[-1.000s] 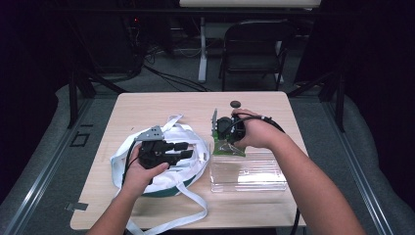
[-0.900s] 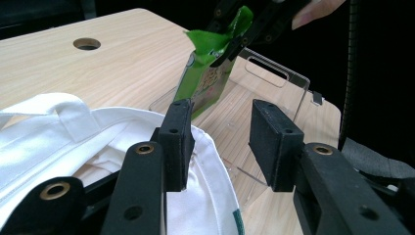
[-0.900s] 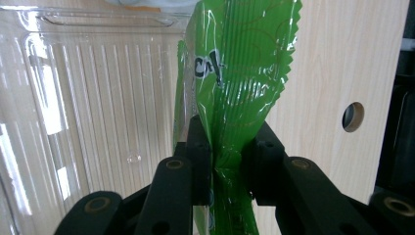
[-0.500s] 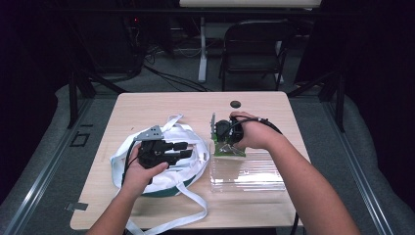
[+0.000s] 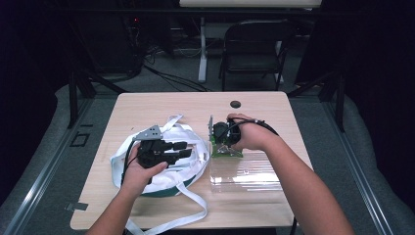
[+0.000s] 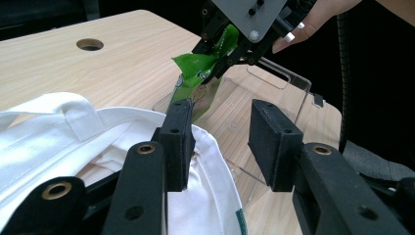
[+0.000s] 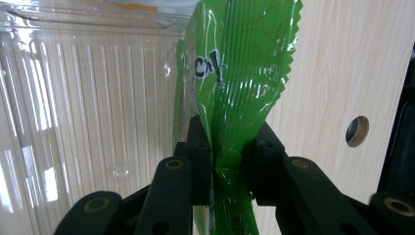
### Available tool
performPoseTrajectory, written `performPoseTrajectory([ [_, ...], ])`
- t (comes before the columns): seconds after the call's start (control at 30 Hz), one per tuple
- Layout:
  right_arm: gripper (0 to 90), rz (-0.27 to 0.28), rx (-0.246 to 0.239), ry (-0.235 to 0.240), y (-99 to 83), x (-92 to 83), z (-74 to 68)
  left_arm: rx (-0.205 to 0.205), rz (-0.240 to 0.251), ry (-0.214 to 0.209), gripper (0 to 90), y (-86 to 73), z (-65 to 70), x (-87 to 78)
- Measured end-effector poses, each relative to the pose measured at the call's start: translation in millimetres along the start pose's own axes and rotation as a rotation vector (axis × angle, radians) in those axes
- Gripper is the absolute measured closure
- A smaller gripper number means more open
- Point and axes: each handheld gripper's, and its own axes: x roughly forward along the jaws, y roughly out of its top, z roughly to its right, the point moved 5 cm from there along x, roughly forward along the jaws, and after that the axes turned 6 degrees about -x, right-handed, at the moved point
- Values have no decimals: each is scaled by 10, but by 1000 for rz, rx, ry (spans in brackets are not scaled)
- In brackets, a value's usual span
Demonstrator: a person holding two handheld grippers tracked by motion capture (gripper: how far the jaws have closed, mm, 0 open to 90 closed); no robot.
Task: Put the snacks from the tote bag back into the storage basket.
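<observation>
Green packet (image 7: 235, 93): shiny green plastic with a serrated end, which we see pinched at its crumpled middle between the right gripper's pads; it hangs over the near-left corner of the clear box, at the box's edge closest to the bag.
Right gripper (image 7: 226, 161): we find its jaws pressed together on the green packet, the film squeezed flat between the two black pads; in the high view it sits at (image 5: 221, 139), held by the person's right hand (image 5: 249, 134) and pointing down toward the table.
Left gripper (image 6: 220, 142): we see its jaws spread, with nothing pinched between the pads; the left pad touches or nearly touches the rim of the white bag, and we cannot tell which. In the high view it lies over the bag at (image 5: 182, 149), held by the left hand (image 5: 139, 171).
White bag (image 5: 169, 174): a white cloth bag with loose straps and a dark green band at its lower edge, lying on the left half of the table, just beside the clear box.
Clear box (image 5: 247, 174): ribbed transparent plastic, on the table's right half.
Table (image 5: 161, 105): pale wood, with a round hole (image 5: 236, 104) near its far edge.
</observation>
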Motion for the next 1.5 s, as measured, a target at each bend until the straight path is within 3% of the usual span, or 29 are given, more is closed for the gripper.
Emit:
performPoseTrajectory([
  [0.3,733,17,1,-2,-7,16,6,-1,-4,1,608,-6,-5,6],
  [0.53,704,-2,17,-3,-60,40,28,-2,-3,2,608,-5,-10,0],
  [1.03,574,2,61,-20,-91,55,80,-2,-3,1,601,-4,-8,-2],
  [1.5,520,31,89,-21,-77,-3,103,-11,2,5,565,-5,-24,-9],
])
